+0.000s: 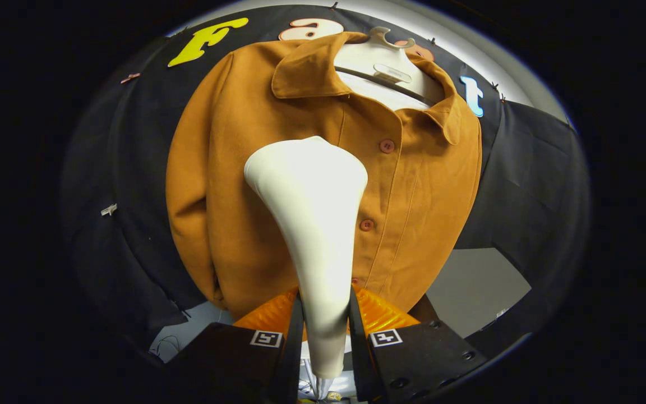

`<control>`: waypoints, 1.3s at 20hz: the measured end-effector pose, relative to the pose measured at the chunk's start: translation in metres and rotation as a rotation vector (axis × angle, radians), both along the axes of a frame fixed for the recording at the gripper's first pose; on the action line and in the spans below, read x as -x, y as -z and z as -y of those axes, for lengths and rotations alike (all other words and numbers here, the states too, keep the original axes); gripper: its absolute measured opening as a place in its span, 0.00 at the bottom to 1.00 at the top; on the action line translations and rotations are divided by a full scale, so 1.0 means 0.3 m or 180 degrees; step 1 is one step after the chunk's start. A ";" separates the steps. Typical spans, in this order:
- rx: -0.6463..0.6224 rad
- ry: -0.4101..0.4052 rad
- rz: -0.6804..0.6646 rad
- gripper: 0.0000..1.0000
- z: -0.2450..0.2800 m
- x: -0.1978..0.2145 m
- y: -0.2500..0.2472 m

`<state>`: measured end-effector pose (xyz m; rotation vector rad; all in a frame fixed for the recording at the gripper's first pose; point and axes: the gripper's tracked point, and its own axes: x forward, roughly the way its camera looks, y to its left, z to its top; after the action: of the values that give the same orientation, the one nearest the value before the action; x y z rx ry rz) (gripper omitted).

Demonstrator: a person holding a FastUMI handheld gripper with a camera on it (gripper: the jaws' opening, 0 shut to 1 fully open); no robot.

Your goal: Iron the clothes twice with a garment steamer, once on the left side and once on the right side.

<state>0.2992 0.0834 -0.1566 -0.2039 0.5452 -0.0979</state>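
Two fingers (326, 336) of the gripper press on either side of the narrow handle of a white garment steamer (312, 224), holding it upright so its wide head rises ahead of them. The head stands in front of the chest of a brown-orange shirt (233, 185), just beside the row of buttons (387, 146). The shirt hangs buttoned on a white hanger (382, 62) against the booth's black cloth wall (530, 185).
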 end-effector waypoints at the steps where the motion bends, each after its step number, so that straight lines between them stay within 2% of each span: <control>1: 0.0014 0.0008 -0.0034 0.42 0.000 0.002 0.016; 11: 0.0093 0.0118 -0.0537 0.42 0.034 0.094 0.257; 26: 0.0094 0.0084 -0.1155 0.42 0.046 0.237 0.540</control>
<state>0.2281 0.0695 -0.3186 -0.2451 0.9082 -0.0952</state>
